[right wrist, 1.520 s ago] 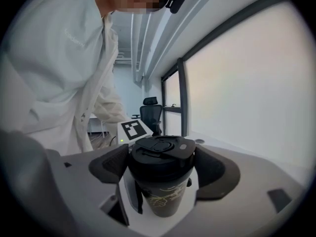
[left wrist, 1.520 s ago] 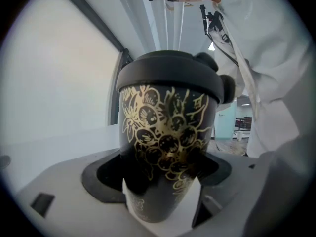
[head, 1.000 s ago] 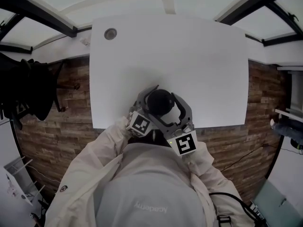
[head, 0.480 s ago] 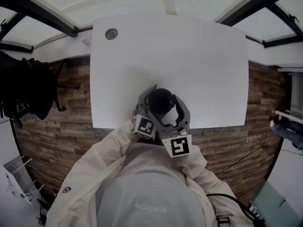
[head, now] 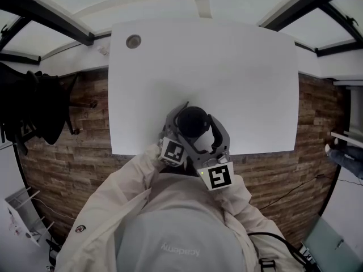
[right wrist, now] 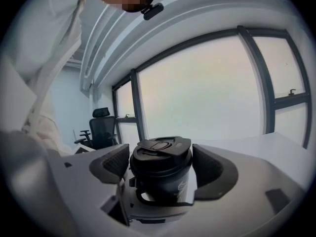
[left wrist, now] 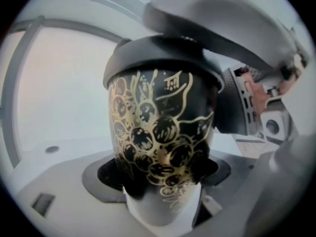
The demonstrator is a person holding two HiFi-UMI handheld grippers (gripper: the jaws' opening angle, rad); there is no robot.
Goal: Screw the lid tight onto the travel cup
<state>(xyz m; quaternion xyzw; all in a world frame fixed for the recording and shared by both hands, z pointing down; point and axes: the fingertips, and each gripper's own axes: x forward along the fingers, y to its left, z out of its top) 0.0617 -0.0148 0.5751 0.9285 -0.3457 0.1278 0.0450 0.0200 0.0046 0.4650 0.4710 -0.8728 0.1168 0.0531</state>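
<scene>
A black travel cup (left wrist: 158, 132) with a gold pattern is upright between the pads of my left gripper (left wrist: 163, 174), which is shut on its body. Its black flip lid (right wrist: 160, 154) sits on top of it, and my right gripper (right wrist: 161, 164) is shut on the lid's rim from both sides. In the head view the lid (head: 193, 122) shows as a dark disc just inside the table's near edge, with both grippers closed in around it from the person's side. The cup's base is hidden.
The white table (head: 238, 67) has a round grommet hole (head: 133, 41) at its far left corner. A dark chair (head: 34, 112) stands left of the table on the wooden floor. An office chair (right wrist: 101, 127) stands by the windows.
The right gripper's marker cube swung left, then back a little right, rolling slightly around the lid. The cup and the left gripper stayed where they were.
</scene>
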